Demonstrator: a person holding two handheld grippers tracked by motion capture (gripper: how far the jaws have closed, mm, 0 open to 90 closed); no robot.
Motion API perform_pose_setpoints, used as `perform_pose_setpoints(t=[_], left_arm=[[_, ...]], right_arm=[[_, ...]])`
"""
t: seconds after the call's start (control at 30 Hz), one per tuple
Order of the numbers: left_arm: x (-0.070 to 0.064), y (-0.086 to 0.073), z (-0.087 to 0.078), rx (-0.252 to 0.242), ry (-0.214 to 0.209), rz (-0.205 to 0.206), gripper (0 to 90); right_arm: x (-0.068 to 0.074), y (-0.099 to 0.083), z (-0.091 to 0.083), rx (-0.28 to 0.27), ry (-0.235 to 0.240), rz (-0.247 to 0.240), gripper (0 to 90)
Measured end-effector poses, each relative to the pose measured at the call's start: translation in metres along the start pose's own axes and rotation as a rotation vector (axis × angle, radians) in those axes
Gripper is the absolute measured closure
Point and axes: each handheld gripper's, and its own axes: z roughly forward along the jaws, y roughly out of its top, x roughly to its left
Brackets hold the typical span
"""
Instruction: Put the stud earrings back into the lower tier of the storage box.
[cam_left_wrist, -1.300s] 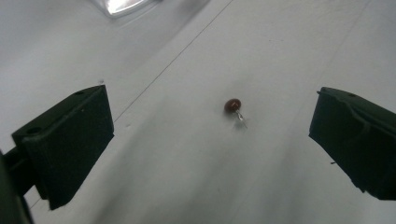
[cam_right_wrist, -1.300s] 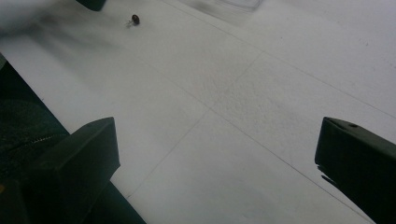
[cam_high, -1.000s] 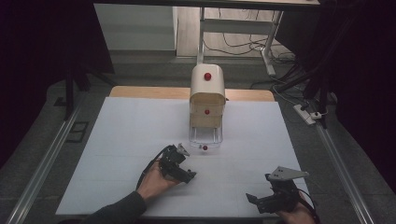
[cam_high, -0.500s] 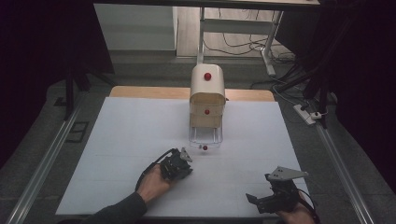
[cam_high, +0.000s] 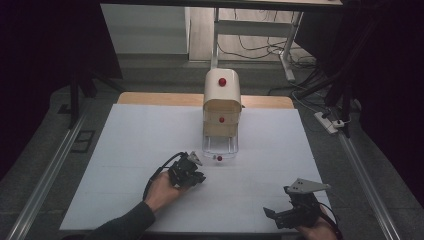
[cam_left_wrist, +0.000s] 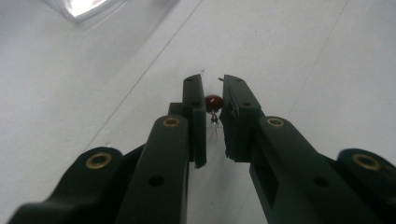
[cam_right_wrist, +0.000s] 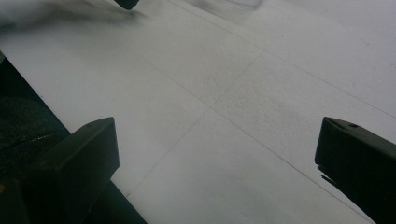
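A cream mini drawer cabinet (cam_high: 221, 100) with red knobs stands at the table's middle. Its clear bottom drawer (cam_high: 218, 147) is pulled out, with a small red knob (cam_high: 219, 158) at its front. My left gripper (cam_high: 192, 172) lies just left of that drawer, low over the white table. In the left gripper view its jaws (cam_left_wrist: 214, 93) are nearly together, pinching a tiny red bead (cam_left_wrist: 214, 101) with a metal pin under it. My right gripper (cam_high: 292, 212) rests near the front right edge. Its jaws (cam_right_wrist: 215, 168) stand wide apart with nothing between them.
The white tabletop (cam_high: 125, 150) has bare room to the left and right of the cabinet. A corner of the clear drawer (cam_left_wrist: 84, 7) lies far ahead of the left jaws. The table's front edge (cam_right_wrist: 70, 126) runs close beside the right gripper. Cables and a power strip (cam_high: 327, 122) lie on the floor behind.
The left hand and gripper have shifted slightly back and forth near the drawer front, ending a little lower and turned. The right gripper has stayed in place.
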Motion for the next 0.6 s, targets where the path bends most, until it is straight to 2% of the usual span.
perform_pose_setpoints(t=[0.33,0.6], left_arm=[[0.009,0.008,-0.019,-0.071,0.007,-0.044,79.6],[0.013,0.018,-0.031,-0.113,0.034,-0.036,79.6]], right_arm=[[0.0,0.0,0.0,0.001,-0.001,-0.001,0.0],[0.0,0.0,0.0,0.002,0.0,0.005,0.0]])
